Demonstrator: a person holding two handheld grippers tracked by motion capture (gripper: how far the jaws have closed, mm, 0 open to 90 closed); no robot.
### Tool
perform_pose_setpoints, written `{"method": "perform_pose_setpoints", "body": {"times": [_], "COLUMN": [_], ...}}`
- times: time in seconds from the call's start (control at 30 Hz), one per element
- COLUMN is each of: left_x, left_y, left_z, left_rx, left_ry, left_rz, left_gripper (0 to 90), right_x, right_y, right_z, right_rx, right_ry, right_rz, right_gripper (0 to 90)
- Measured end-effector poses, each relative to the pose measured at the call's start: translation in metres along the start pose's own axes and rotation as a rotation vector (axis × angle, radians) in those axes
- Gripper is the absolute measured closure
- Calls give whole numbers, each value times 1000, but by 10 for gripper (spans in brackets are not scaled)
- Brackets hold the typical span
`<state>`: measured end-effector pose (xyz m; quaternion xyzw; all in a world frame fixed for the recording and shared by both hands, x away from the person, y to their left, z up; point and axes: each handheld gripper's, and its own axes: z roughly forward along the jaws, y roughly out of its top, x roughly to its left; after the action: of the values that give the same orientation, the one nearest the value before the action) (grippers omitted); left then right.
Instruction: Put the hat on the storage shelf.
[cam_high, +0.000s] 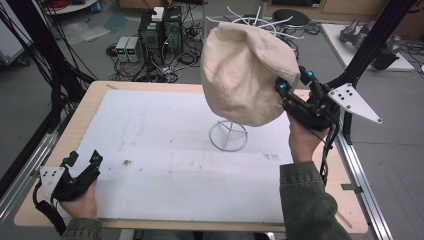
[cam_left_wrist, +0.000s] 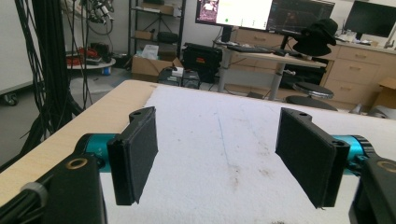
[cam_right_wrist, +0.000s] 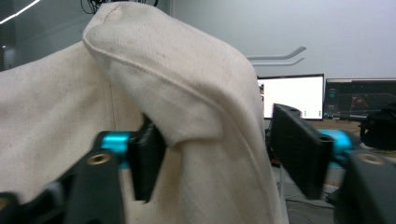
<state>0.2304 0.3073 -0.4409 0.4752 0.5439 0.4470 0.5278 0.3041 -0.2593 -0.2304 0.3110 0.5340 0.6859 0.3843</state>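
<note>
A cream cloth hat (cam_high: 245, 70) hangs over a white wire stand (cam_high: 228, 136) at the middle right of the white mat (cam_high: 160, 155). My right gripper (cam_high: 293, 81) is raised at the hat's right side. Its jaws are open, with a folded edge of the hat (cam_right_wrist: 177, 93) between them in the right gripper view (cam_right_wrist: 222, 149). The left jaw presses against the cloth and the right jaw stands apart from it. My left gripper (cam_high: 82, 159) rests low at the mat's front left corner, open and with nothing between its jaws (cam_left_wrist: 215, 140).
The wooden table edge (cam_high: 90, 100) frames the mat. Black frame posts (cam_high: 370, 45) rise at the right, and cables hang at the left. Electronics boxes (cam_high: 160, 30) and wires lie on the floor behind the table. Desks with monitors (cam_left_wrist: 261, 11) stand farther back.
</note>
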Motion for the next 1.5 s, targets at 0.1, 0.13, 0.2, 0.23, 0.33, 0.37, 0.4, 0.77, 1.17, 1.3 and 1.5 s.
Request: {"method": "perform_pose_setpoints", "body": {"times": [0.1,0.13,0.2,0.23,0.33,0.37,0.4,0.77,1.17,1.3,1.5], "left_x": [0,0,0,0,0,-1,-1,0,-1,-1,-1], "left_y": [0,0,0,0,0,0,0,1,1,1,1], "left_z": [0,0,0,0,-1,-1,-1,-3,-4,-4,-5], "left_rx": [0,-1,-3,-3,-3,-3,-3,-8,-13,-12,-15], "left_ry": [1,0,0,-1,0,0,0,5,9,9,12], "left_rz": [1,0,-1,0,-1,-1,-1,-3,6,7,9], "left_gripper": [295,295,295,295,294,294,294,294,293,293,293], "right_x": [0,-1,-1,-1,1,2,2,16,17,14,8], "right_y": [0,0,0,0,-2,-2,-2,-10,-29,-38,-55], "right_z": [-3,-4,-6,-6,-7,-7,-7,-21,-29,-34,-42], "right_rx": [-2,-1,-1,-3,-5,-6,-7,-34,15,25,85], "right_ry": [4,3,0,3,-10,-9,-8,-61,-109,-120,-160], "right_rz": [-8,-14,-21,-25,-56,-62,-63,-92,-67,-51,-12], "right_gripper": [305,287,250,223,186,175,170,115,115,115,109]}}
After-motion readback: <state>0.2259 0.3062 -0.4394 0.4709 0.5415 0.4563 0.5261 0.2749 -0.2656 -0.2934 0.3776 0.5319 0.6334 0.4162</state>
